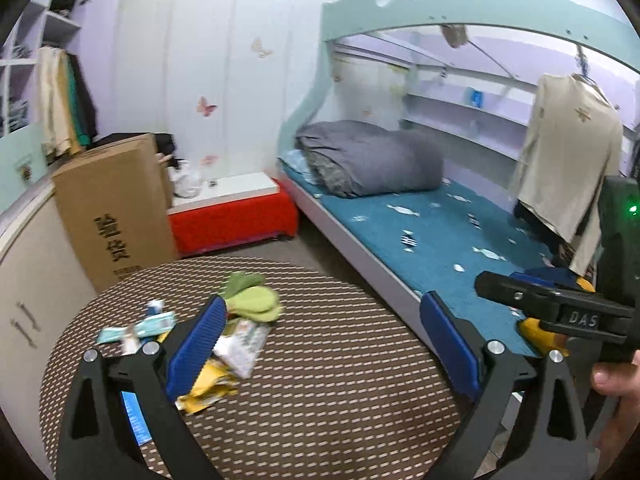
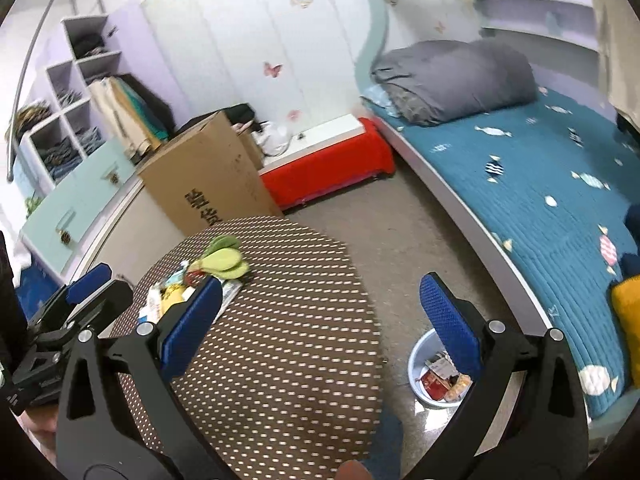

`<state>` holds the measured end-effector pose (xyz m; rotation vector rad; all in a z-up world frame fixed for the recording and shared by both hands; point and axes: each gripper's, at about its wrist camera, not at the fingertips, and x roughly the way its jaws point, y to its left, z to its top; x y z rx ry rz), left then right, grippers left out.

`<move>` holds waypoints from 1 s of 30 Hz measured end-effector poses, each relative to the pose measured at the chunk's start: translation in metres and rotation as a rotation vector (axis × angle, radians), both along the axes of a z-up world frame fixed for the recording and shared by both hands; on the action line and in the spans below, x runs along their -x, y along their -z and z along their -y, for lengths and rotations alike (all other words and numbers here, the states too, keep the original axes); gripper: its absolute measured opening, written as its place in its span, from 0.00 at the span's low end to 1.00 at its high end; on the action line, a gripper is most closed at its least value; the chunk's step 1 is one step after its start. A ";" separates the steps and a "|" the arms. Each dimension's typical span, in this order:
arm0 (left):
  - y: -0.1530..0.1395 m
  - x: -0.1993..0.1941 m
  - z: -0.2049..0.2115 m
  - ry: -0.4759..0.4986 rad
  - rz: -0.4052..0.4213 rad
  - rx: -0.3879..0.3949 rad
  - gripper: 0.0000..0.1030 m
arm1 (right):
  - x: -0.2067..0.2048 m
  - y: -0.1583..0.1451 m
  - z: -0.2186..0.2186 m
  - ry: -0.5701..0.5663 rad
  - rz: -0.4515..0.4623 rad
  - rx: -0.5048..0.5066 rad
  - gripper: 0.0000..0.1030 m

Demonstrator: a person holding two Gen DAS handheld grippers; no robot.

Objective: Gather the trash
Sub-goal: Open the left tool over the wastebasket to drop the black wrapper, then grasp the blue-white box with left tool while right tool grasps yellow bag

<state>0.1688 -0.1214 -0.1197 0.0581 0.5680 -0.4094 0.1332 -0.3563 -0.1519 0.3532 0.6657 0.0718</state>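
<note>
Both grippers are held above a round patterned table point(image 1: 320, 360). The left gripper point(image 1: 328, 344) is spread wide, nothing between its blue pads; the right gripper point(image 2: 320, 320) is likewise spread and empty. Trash wrappers point(image 1: 224, 352) are piled at the table's left edge, lower left of the frame, beside green insoles point(image 1: 254, 298). A bin point(image 2: 424, 372) holding some trash is seen on the floor, lower right of the right wrist view, beside the bed point(image 2: 540, 184).

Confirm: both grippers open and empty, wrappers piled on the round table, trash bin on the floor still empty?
Not quite: the trash bin already holds wrappers, as the right wrist view shows. The rest stands: left gripper and right gripper open and empty, wrappers piled on the round table.
</note>
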 end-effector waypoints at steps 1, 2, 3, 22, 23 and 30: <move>0.002 -0.001 -0.011 -0.024 -0.003 -0.001 0.93 | -0.002 0.000 -0.009 -0.016 -0.003 0.006 0.94; 0.005 0.000 -0.018 -0.042 -0.007 0.000 0.93 | -0.004 -0.001 -0.016 -0.031 -0.005 0.011 0.94; 0.007 -0.001 -0.026 -0.060 -0.012 0.002 0.93 | -0.006 -0.001 -0.022 -0.043 -0.006 0.014 0.94; 0.092 -0.042 -0.144 -0.342 -0.209 0.013 0.92 | -0.043 0.037 -0.109 -0.210 -0.107 0.042 0.94; 0.097 -0.044 -0.145 -0.349 -0.220 0.007 0.92 | -0.044 0.038 -0.110 -0.210 -0.111 0.042 0.94; 0.119 -0.065 -0.144 -0.363 -0.272 -0.026 0.92 | -0.050 0.049 -0.109 -0.207 -0.137 0.038 0.94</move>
